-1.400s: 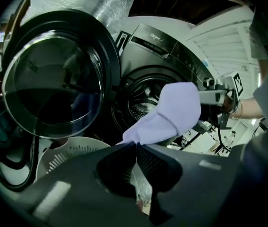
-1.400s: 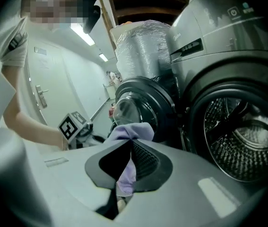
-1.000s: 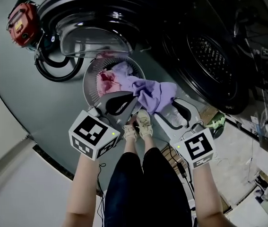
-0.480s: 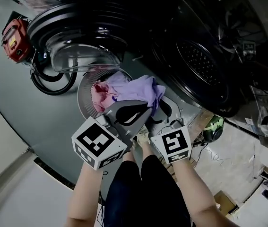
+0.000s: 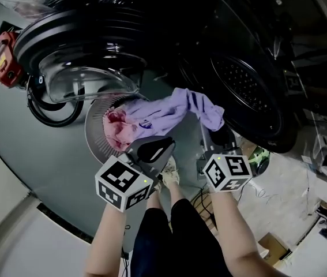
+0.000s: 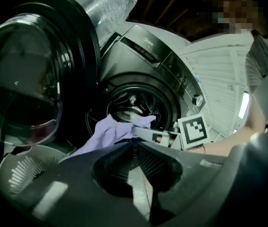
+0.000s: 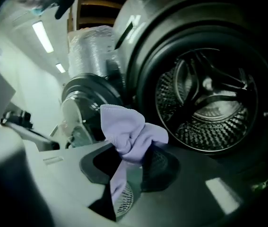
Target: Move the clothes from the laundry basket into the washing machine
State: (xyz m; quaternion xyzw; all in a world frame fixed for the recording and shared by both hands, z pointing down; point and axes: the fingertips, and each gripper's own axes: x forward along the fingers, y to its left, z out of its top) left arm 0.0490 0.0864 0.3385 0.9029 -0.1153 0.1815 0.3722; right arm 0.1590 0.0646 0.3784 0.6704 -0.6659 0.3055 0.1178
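At upper right of the head view the washing machine (image 5: 250,88) is seen open, the laundry basket (image 5: 91,137) at centre-left. The lilac garment (image 5: 172,111), clamped in the right gripper (image 7: 133,162), should be carried well inside before release; the left gripper (image 6: 134,148) is closed, empty.

Soft, matt, crumpled: lilac cloth (image 5: 175,111), frame centre. Soft, matt: pink cloth (image 5: 119,130), lower left of it. Matt pale slotted plastic: basket (image 5: 94,146). Shiny perforated metal: washer drum (image 7: 209,112), right. Glossy clear bowl, glossy black rim: door (image 5: 88,77), upper left.
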